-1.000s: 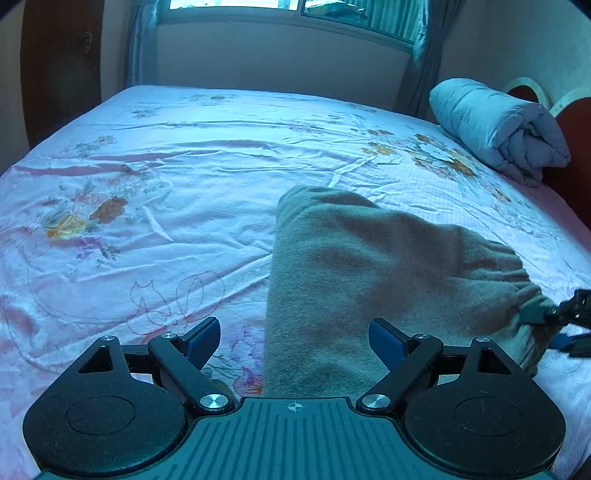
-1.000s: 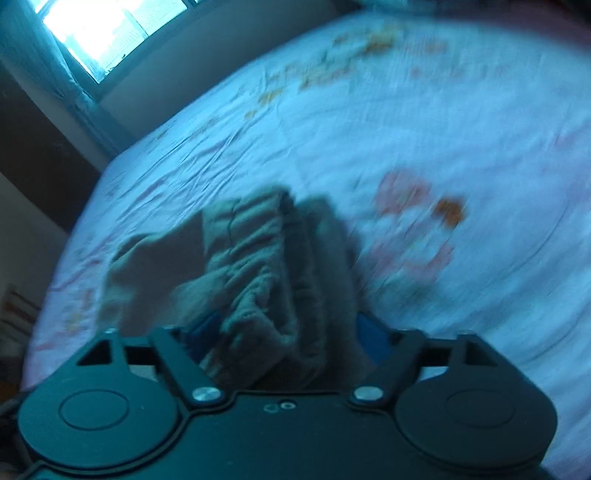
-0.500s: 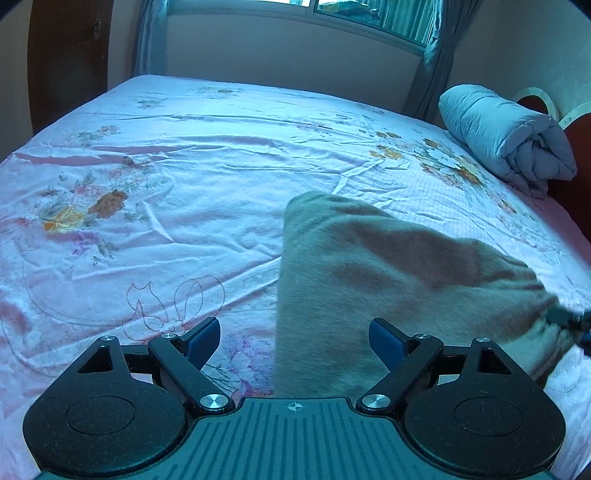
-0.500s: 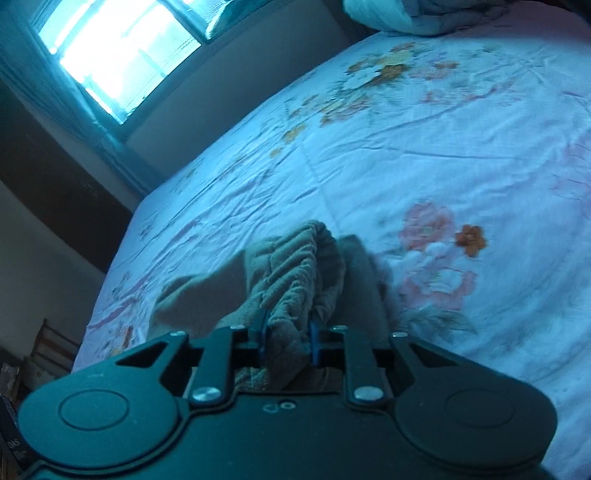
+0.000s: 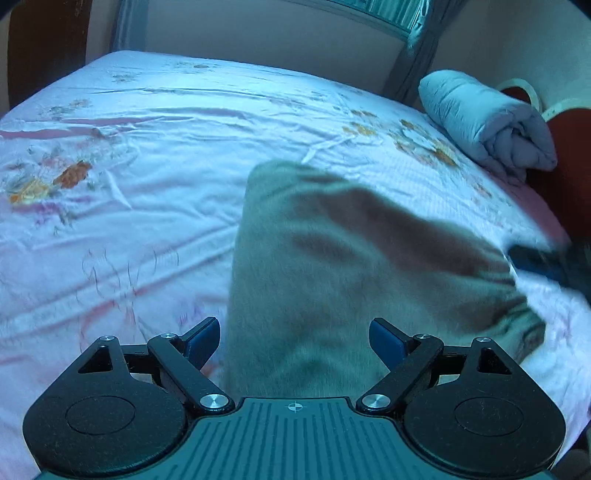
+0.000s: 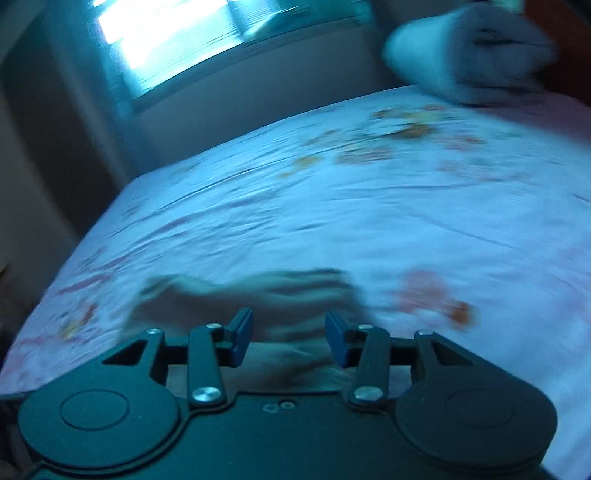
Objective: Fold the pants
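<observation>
bed (image 5: pixel 184 155), floral sheet | rolled quilt (image 5: pixel 487 122) | bright window (image 6: pixel 177 33)

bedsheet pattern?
Pale pink bedsheet with a scattered floral print of orange and pink blooms. It shows best in the left wrist view.

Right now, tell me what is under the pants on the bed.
The pants lie directly on the floral bedsheet, which shows all around them. The sheet beneath is covered, so anything lying under the cloth cannot be seen.
</observation>
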A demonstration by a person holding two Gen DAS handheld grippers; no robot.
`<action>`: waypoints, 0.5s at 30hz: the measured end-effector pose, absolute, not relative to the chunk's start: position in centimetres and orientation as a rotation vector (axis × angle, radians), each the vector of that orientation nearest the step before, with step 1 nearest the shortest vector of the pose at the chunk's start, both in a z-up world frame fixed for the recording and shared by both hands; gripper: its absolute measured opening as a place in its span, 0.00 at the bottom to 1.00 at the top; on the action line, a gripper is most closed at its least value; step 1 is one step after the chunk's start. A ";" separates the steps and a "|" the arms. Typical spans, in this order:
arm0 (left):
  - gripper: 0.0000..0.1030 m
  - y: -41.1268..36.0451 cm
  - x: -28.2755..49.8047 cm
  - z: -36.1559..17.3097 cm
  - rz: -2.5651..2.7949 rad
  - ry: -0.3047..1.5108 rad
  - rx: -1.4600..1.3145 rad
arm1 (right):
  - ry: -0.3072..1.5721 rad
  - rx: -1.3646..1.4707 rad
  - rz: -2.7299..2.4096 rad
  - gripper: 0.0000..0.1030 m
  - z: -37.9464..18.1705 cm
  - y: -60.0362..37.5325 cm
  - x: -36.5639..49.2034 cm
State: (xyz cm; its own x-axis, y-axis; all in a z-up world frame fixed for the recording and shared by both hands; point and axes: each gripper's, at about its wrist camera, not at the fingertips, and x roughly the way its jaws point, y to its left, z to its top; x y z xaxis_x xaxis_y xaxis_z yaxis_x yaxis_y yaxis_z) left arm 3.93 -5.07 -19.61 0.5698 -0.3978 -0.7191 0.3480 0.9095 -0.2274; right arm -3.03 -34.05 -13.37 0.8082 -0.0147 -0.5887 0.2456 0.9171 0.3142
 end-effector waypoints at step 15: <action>0.90 -5.2 4.3 -23.2 -0.454 0.947 -0.086 | 0.834 0.489 -0.035 0.00 -18.7 -32.8 10.1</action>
State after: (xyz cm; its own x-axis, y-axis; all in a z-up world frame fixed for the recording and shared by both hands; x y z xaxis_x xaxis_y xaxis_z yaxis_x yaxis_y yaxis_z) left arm 4.28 -5.21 -23.22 0.4979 -0.4113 -0.7635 0.3373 0.9029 -0.2664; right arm 10.08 -32.77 -18.66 0.6780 0.1587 -0.7177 0.2186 0.8887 0.4030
